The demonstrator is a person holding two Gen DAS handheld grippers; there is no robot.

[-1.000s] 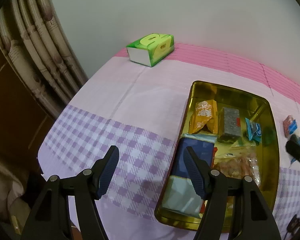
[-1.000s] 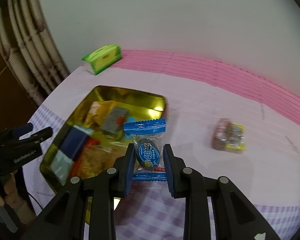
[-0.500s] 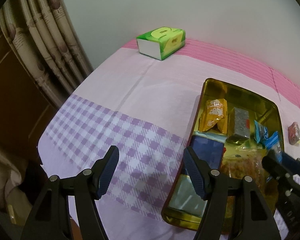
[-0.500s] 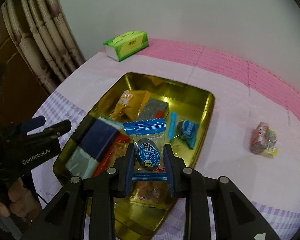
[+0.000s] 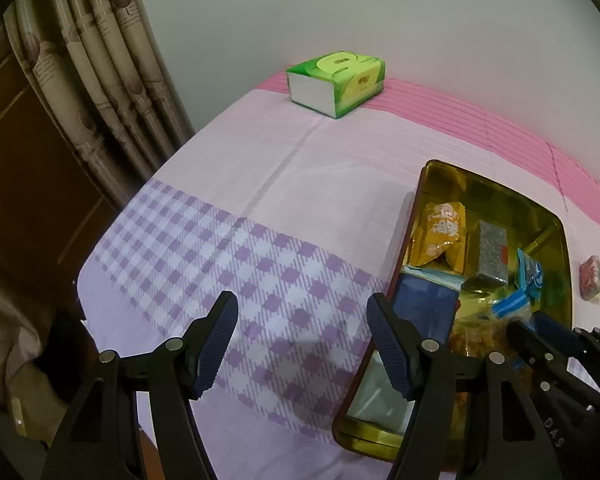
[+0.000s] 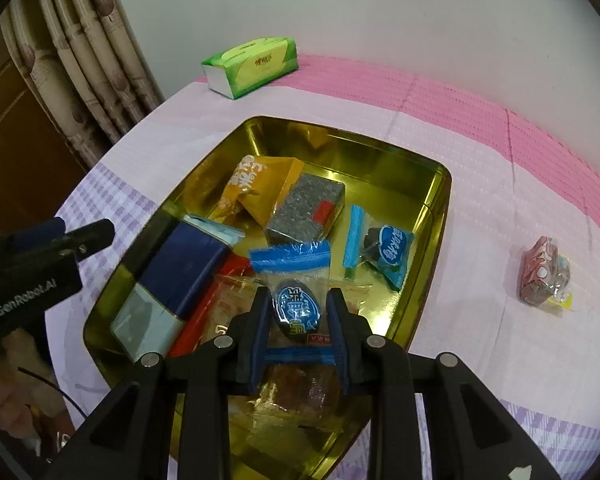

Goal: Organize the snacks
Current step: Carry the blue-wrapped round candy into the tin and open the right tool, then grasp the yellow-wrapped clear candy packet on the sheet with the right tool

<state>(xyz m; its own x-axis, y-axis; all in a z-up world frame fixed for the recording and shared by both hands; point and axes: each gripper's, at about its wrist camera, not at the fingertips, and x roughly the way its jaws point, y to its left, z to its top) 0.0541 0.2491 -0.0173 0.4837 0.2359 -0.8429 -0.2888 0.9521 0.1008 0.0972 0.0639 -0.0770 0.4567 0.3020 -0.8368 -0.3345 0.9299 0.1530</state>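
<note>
left claw: released, nothing between its pads, hanging over the checked cloth of the counter, just left of the gold tray. green tissue box at the far edge. tray holds an orange packet, grey bar, dark blue box and a blue candy. right claw: clenched on a blue-wrapped candy, held above the tray's near half. red-wrapped snack lies on the cloth, well right of the tray.
</note>
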